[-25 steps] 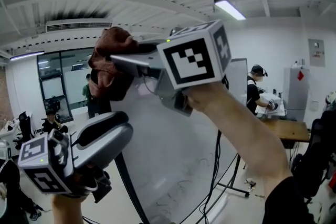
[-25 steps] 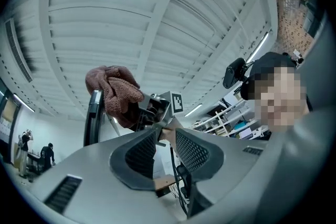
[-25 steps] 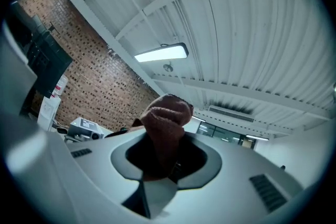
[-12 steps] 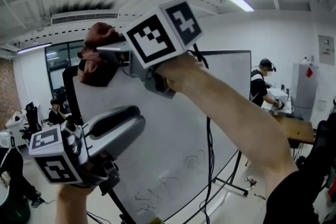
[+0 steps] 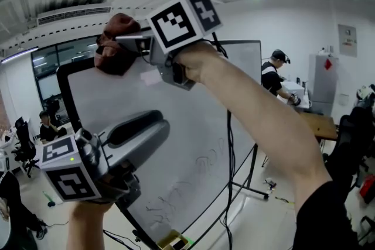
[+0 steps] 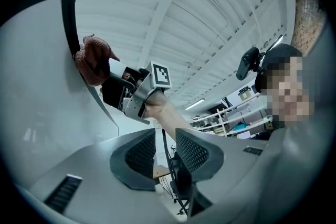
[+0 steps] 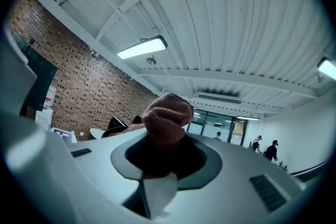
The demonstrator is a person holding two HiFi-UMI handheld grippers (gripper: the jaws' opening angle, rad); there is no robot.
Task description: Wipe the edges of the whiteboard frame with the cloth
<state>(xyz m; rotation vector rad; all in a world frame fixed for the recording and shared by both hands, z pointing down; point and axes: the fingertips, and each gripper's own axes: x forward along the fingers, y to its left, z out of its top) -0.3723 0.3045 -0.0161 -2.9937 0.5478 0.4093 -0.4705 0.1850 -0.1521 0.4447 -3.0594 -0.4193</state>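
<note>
Wiping the top-left frame corner

Right claw (image 5: 128,43) is clamped on the bunched cloth (image 5: 114,47), against the whiteboard frame (image 5: 63,80) near its top-left corner. Cloth looks soft and light: grip the wad. Left claw (image 5: 137,134) is narrowly parted, empty.

Your cloth (image 5: 116,47) is covering the top left corner of the frame (image 5: 62,88), so you are not seeing whether it is touching the edge there. Your right arm (image 5: 263,132) is crossing the board (image 5: 193,143) and hiding part of it. Your left hand-held gripper (image 5: 159,125) is blocking the frame's lower left stretch. The head view's lower edge is cutting off the board's foot. The scribbles (image 5: 205,161) are looking too faint to read.
</note>
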